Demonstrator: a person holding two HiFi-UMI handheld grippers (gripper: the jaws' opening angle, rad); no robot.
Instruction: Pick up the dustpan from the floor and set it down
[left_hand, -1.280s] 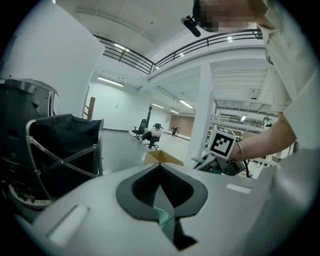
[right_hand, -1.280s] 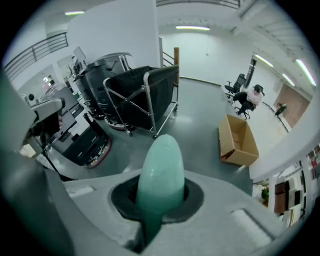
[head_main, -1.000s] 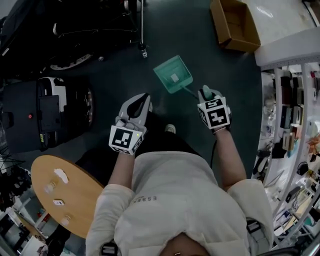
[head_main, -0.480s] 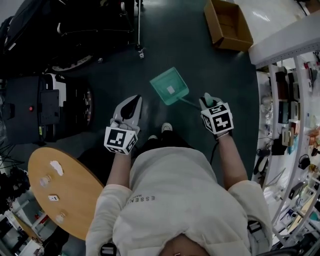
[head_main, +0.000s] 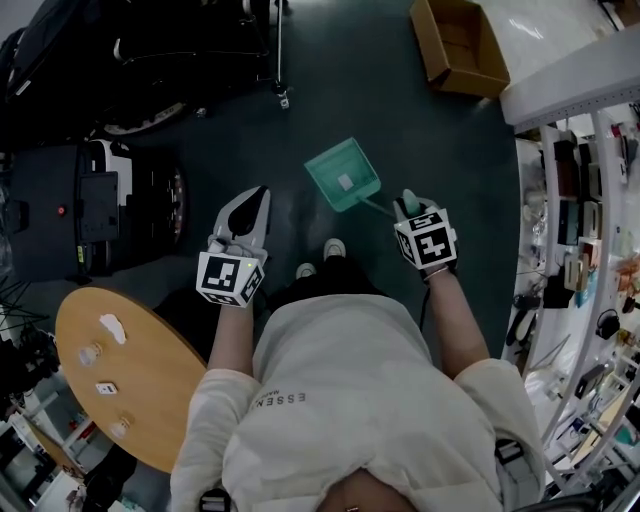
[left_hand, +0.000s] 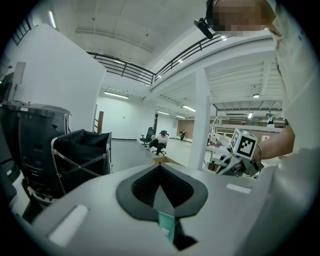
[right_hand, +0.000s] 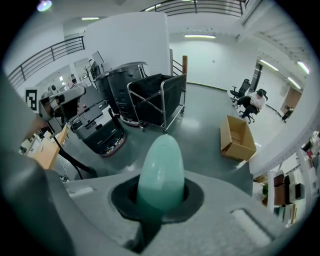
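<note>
The teal dustpan hangs by its thin handle from my right gripper, which is shut on the handle. In the right gripper view the rounded teal handle end sticks up out of the closed jaws. The pan has a white label and tilts over the dark floor ahead of the person's shoes. My left gripper is held out to the left of the pan, apart from it, jaws together with nothing in them. In the left gripper view a sliver of the dustpan shows below the closed pads.
An open cardboard box lies on the floor at the far right. A black wheeled machine and a black cart stand at the left. A round wooden table is near left; cluttered shelves line the right.
The left gripper has drifted to the left in the picture. The right gripper and the dustpan have come a little nearer the person, grip unchanged.
</note>
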